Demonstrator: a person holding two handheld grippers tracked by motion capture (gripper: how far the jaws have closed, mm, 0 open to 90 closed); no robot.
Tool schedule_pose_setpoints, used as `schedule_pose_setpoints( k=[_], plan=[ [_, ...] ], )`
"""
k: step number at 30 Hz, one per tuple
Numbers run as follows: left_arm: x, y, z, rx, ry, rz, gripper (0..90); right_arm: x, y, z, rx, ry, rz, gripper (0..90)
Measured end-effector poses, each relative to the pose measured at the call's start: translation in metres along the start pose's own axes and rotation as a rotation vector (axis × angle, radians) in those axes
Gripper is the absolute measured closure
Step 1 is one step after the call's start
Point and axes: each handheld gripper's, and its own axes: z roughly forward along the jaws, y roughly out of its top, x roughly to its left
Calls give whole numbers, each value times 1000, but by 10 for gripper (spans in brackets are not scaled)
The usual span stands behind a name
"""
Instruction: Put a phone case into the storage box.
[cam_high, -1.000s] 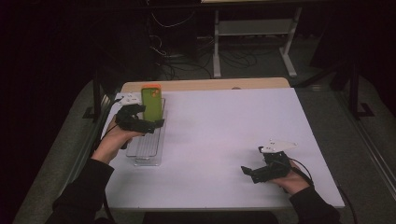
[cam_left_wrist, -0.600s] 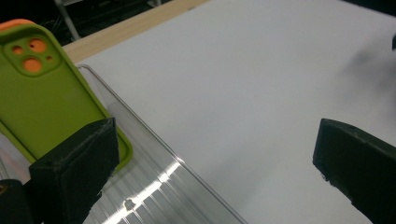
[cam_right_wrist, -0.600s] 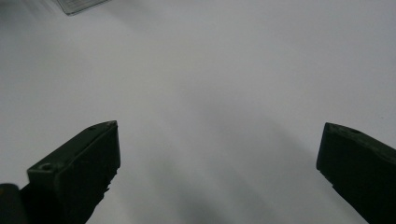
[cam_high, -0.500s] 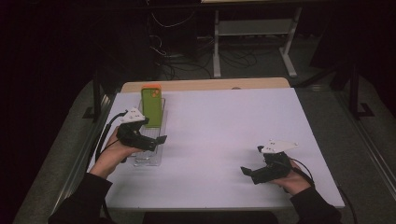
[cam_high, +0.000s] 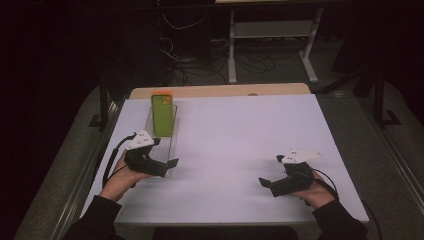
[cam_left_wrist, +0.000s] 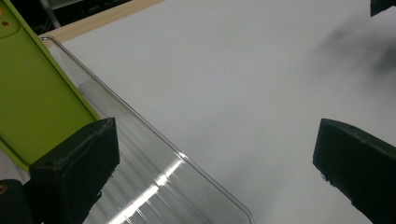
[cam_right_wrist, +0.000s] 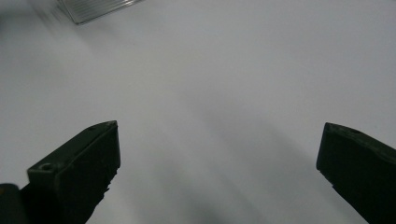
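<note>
A green phone-shaped slab (cam_high: 163, 115) with an orange top edge stands upright at the far end of a clear ribbed plastic tray (cam_high: 165, 146) on the left of the white table. My left gripper (cam_high: 168, 166) hovers over the tray's near end, open and holding nothing. In the left gripper view the green slab (cam_left_wrist: 37, 102) is at the left behind one jaw, the tray rim (cam_left_wrist: 154, 172) runs between the jaws, and the gripper (cam_left_wrist: 210, 158) is spread wide. My right gripper (cam_high: 270, 171) rests low at the front right, open (cam_right_wrist: 219, 158) over bare table.
The white table top (cam_high: 240, 135) stretches between the two grippers, with a wooden strip (cam_high: 220, 90) along its far edge. A tray corner (cam_right_wrist: 93, 9) appears far off in the right gripper view. Dark floor, cables and a desk frame (cam_high: 270, 40) lie beyond the table.
My left gripper has left the green slab and drawn back toward the person along the tray. The slab stays standing at the far end. The right gripper has not moved.
</note>
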Motion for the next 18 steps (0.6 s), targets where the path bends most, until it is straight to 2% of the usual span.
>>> schedule_pose_setpoints(
  k=[5,8,10,18],
  plan=[
    [-3,-6,-1,6,-5,-1,0,0,1,-4,-11,4,8,0],
    [-2,-10,-1,14,-1,18,1,0,2,-5,-13,8,5,0],
    [-2,-14,-1,11,-2,1,0,0,3,-5,-14,11,-4,0],
    [-5,-22,6,35,-24,14,0,3,6,-9,-31,19,-8,0]
  ],
)
